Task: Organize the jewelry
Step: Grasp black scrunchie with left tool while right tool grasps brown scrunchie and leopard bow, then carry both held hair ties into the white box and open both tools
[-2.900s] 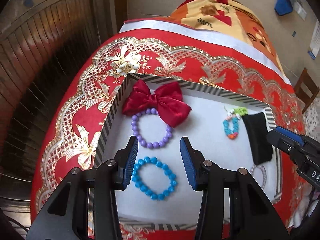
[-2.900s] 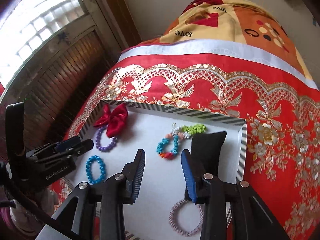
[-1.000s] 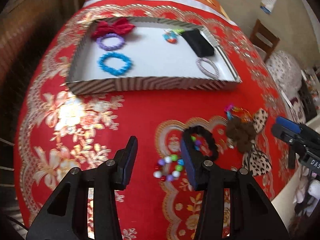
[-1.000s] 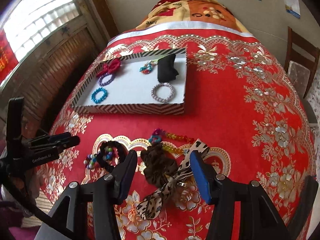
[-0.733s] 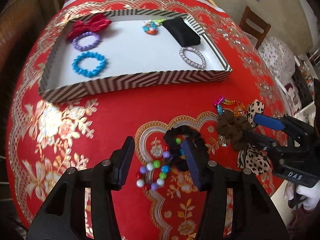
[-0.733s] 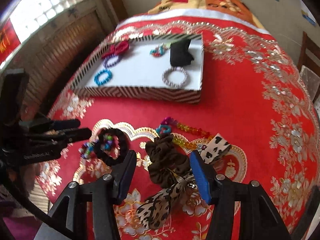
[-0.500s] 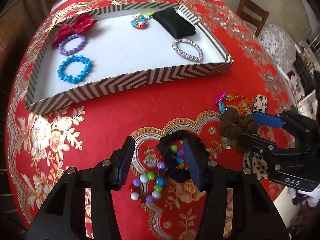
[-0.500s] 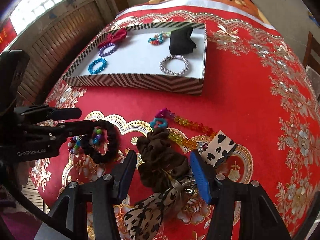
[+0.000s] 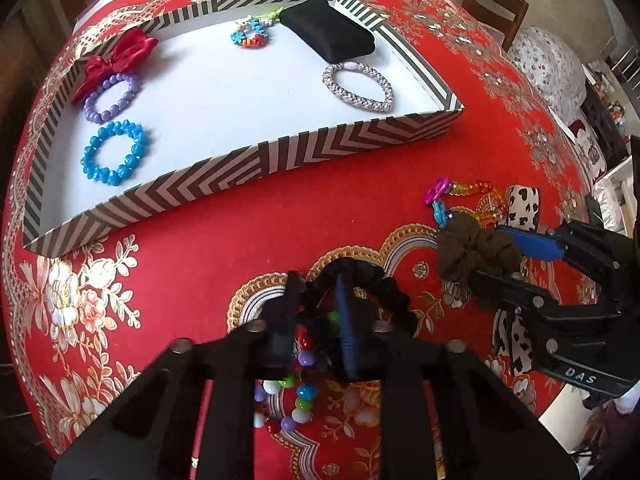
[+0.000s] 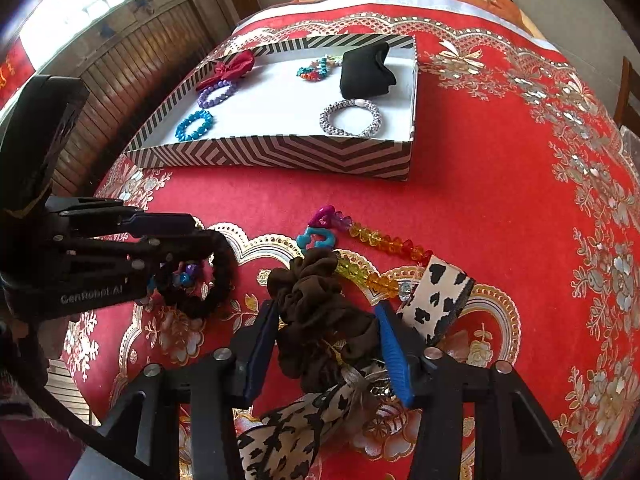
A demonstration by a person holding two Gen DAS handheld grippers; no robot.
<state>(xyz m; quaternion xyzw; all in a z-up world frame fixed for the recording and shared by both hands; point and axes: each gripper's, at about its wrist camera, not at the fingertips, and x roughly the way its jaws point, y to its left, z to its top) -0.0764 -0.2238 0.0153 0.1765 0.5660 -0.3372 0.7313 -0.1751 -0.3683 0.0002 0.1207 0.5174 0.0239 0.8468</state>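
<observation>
While the left hand-held gripper (image 9: 316, 320) pinches the black scrunchie (image 9: 384, 292) on the desk (image 9: 248, 240), the right hand-held gripper (image 10: 328, 344) straddles the brown scrunchie (image 10: 320, 320), jaws wide; next: close, lift, carry both to the striped tray (image 10: 280, 156)

Glossy plastic beads on the blue bracelet (image 9: 114, 153), matt brown cloth scrunchie (image 10: 320, 316), satin red bow (image 9: 116, 58), shiny embroidered tablecloth (image 10: 500, 200).

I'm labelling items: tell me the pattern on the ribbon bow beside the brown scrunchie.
White with black cow-like spots on the ribbon bow, clearest in the right wrist view.
</observation>
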